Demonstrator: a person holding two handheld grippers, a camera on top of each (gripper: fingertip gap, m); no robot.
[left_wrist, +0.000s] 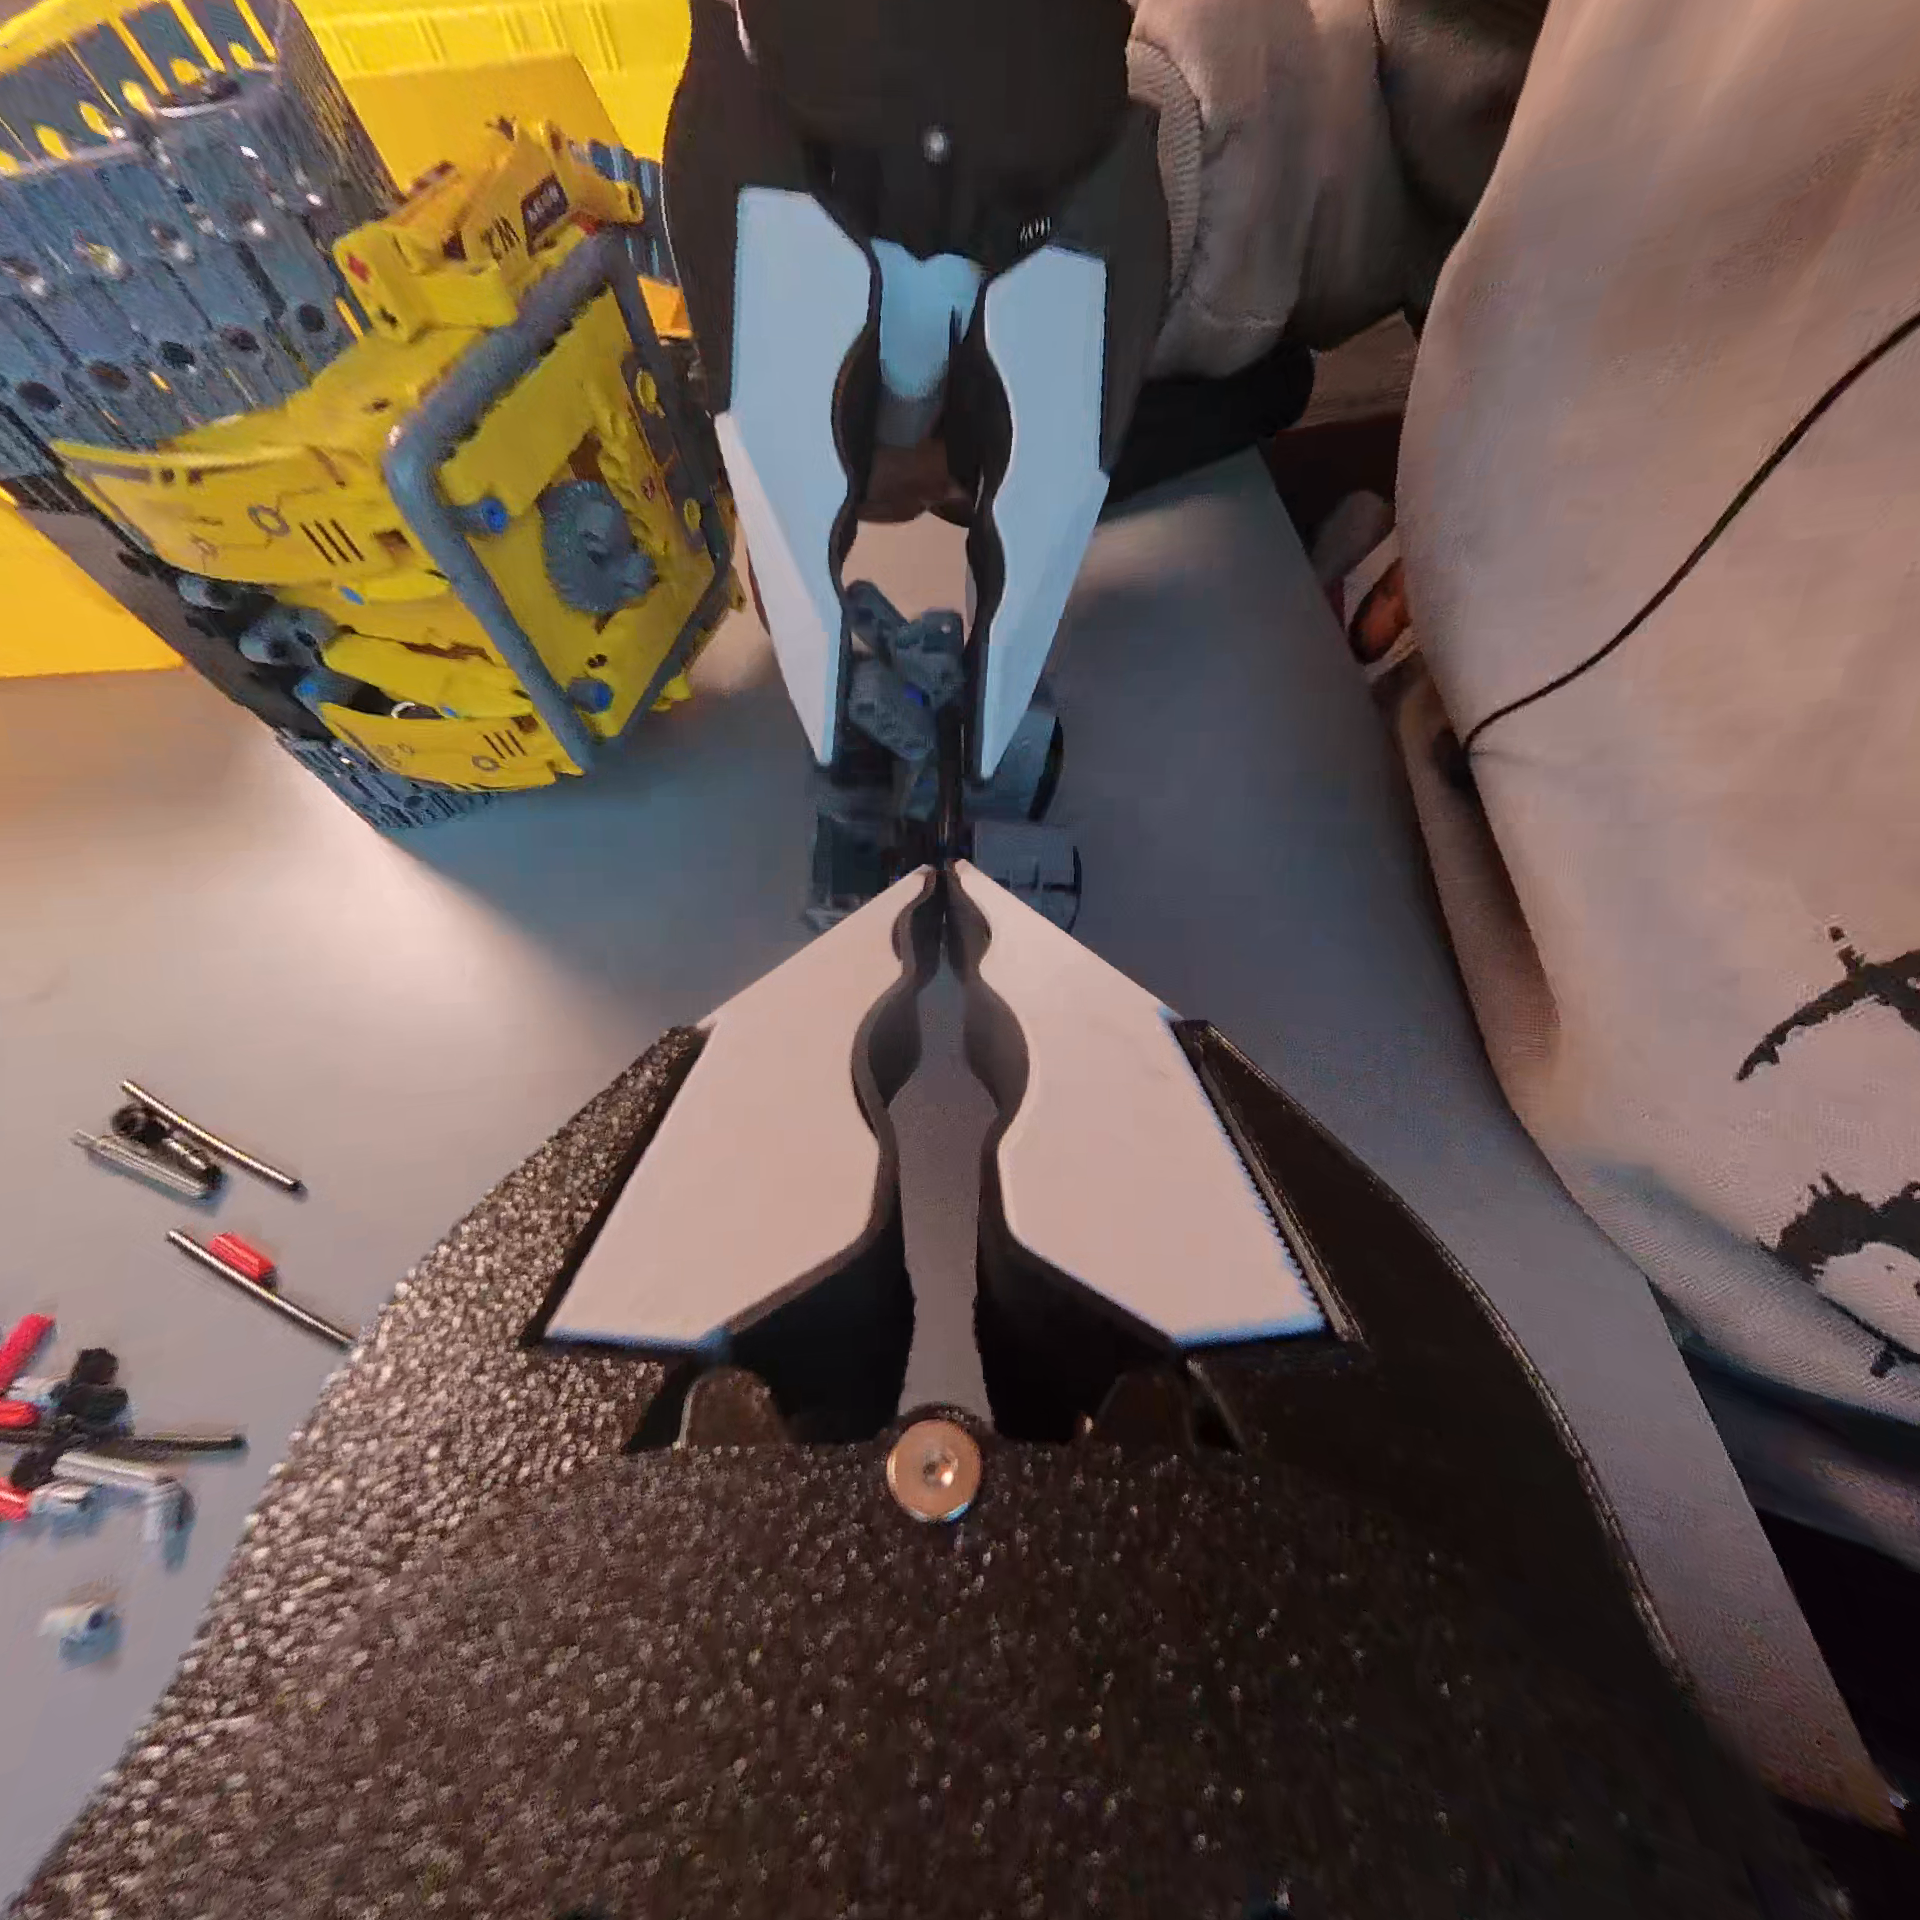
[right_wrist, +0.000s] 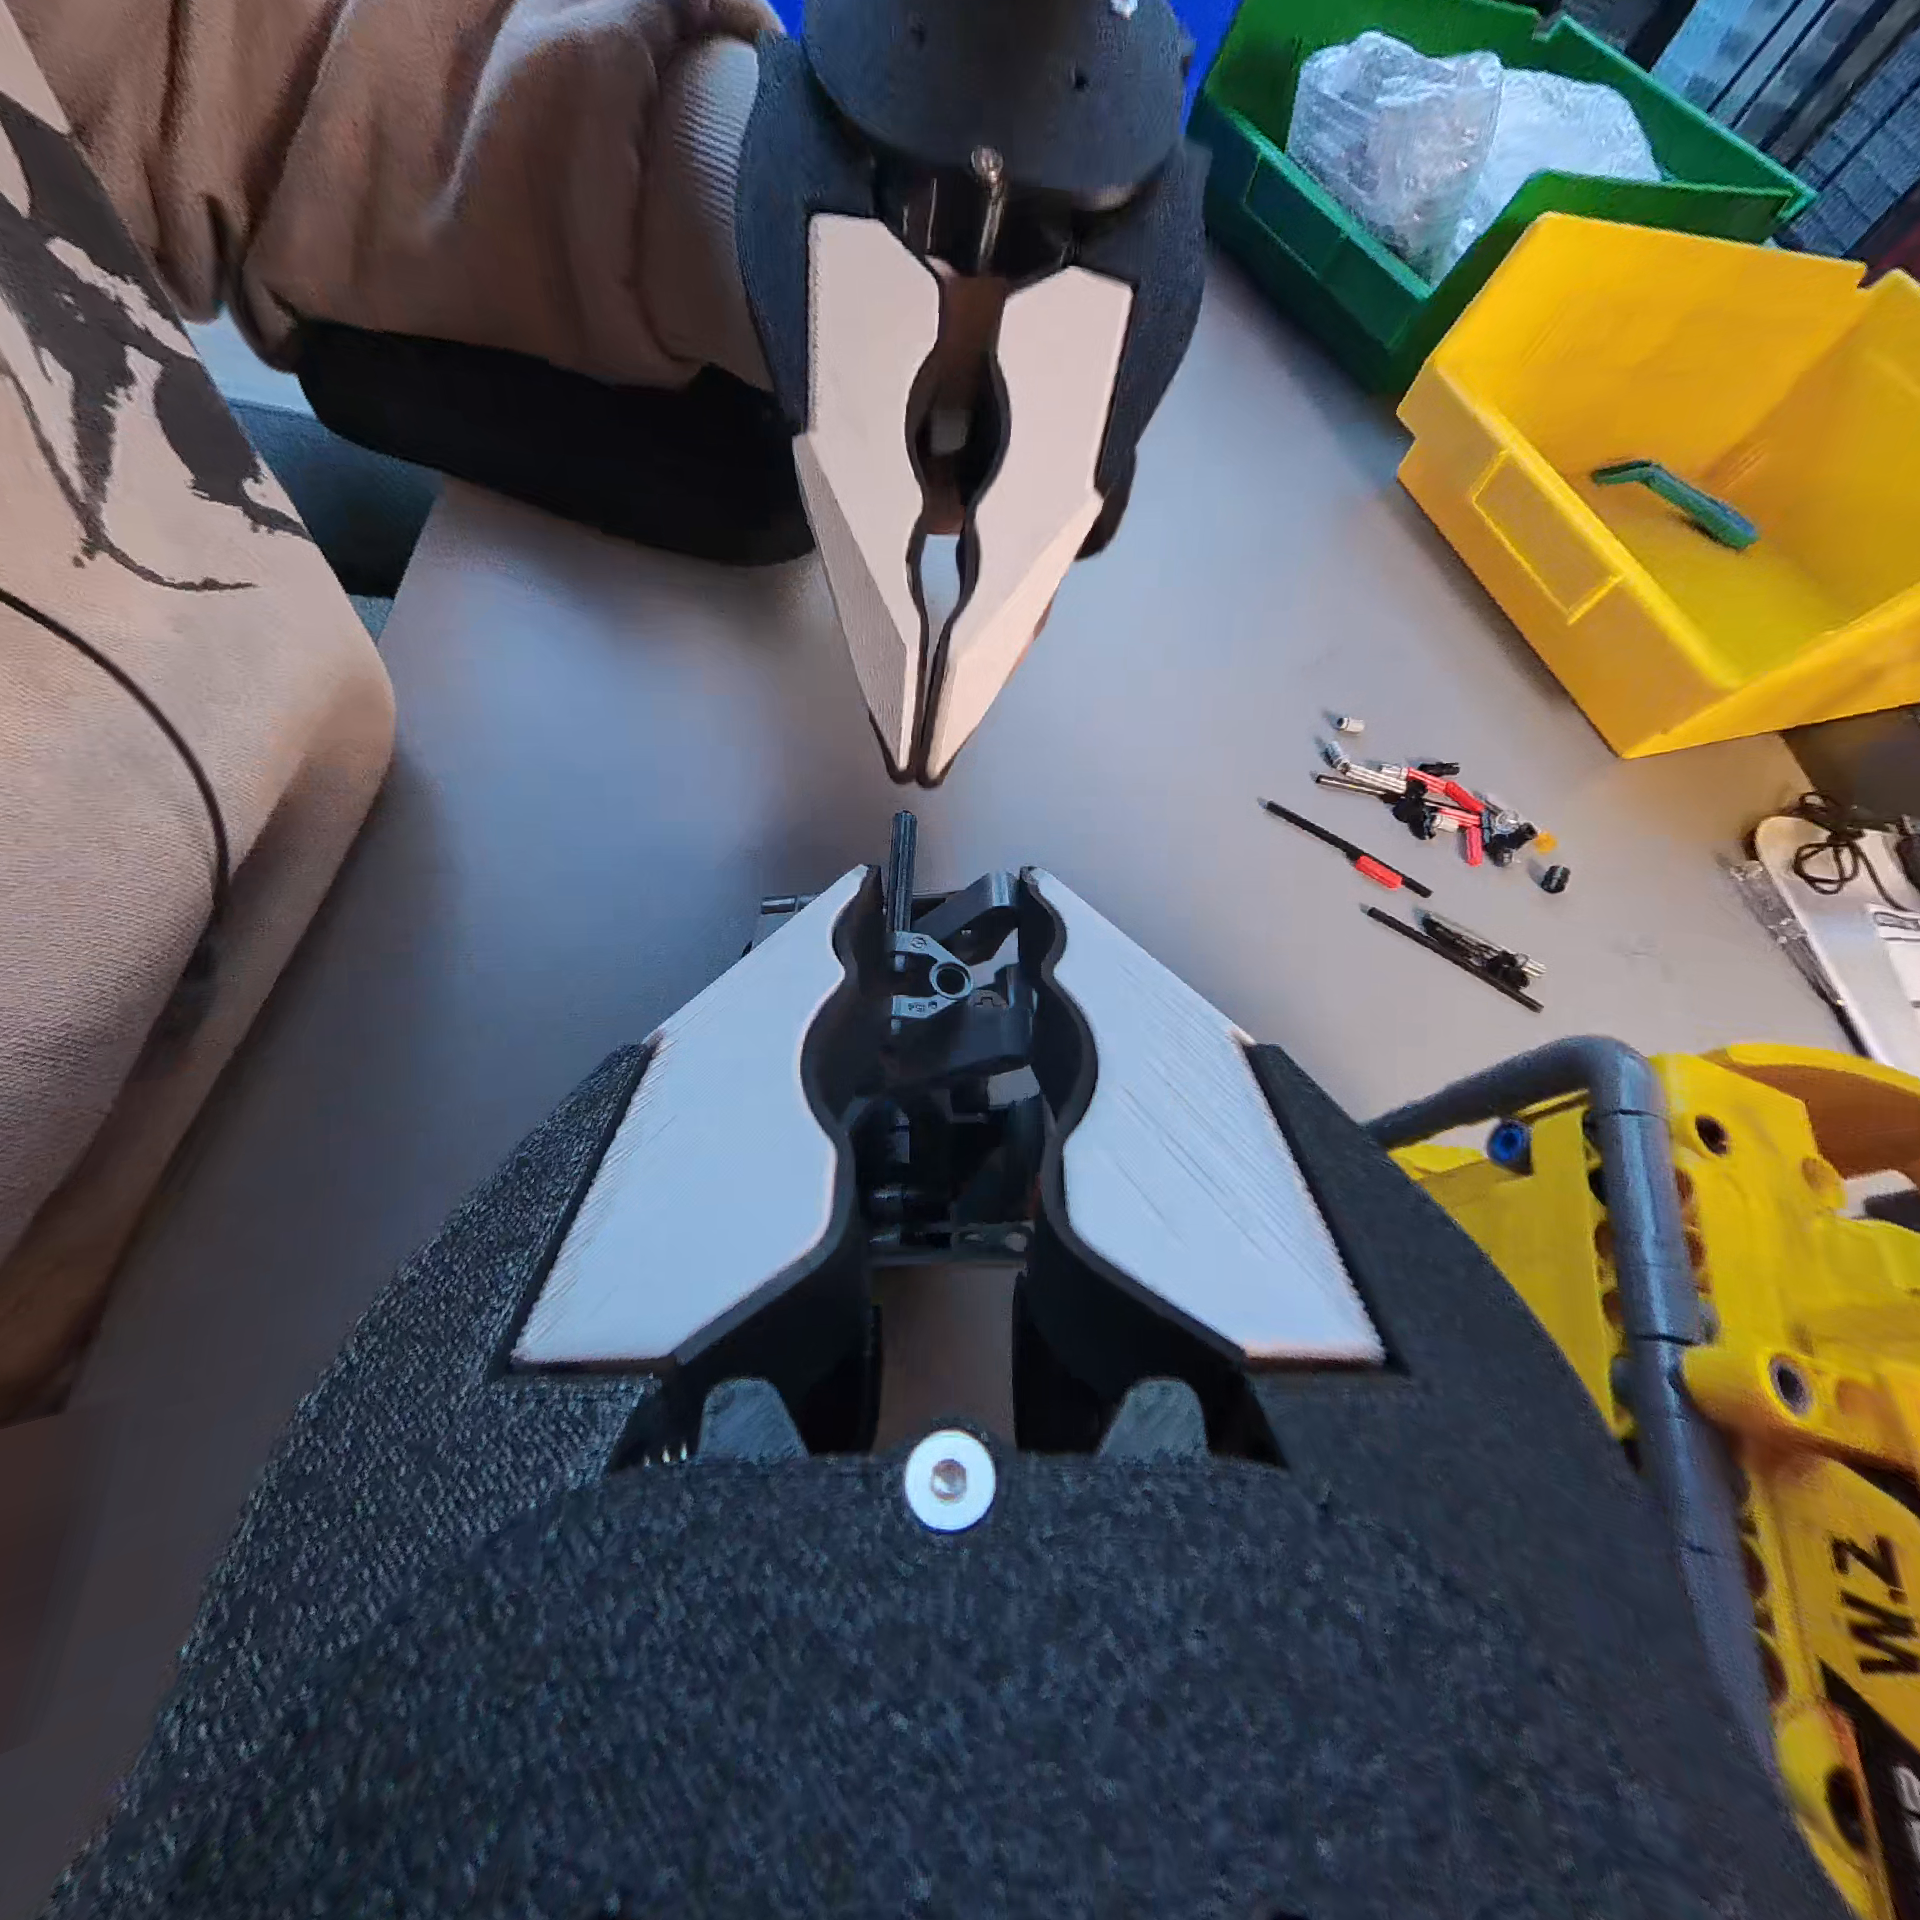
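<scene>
Right gripper (right_wrist: 943, 883) clamps a small dark grey block assembly (right_wrist: 951, 1023) between its fingers, just above the grey table (right_wrist: 623, 727); a thin black rod (right_wrist: 900, 868) stands out of the assembly, long axis pointing forward past the fingertips at the left gripper (right_wrist: 914, 774). Left gripper's fingers are together at the tips, just short of the rod end; whether they pinch anything I cannot tell. A yellow block vehicle (right_wrist: 1714, 1351) sits right of the right gripper, loose rods and pins (right_wrist: 1444, 831) farther ahead-right.
</scene>
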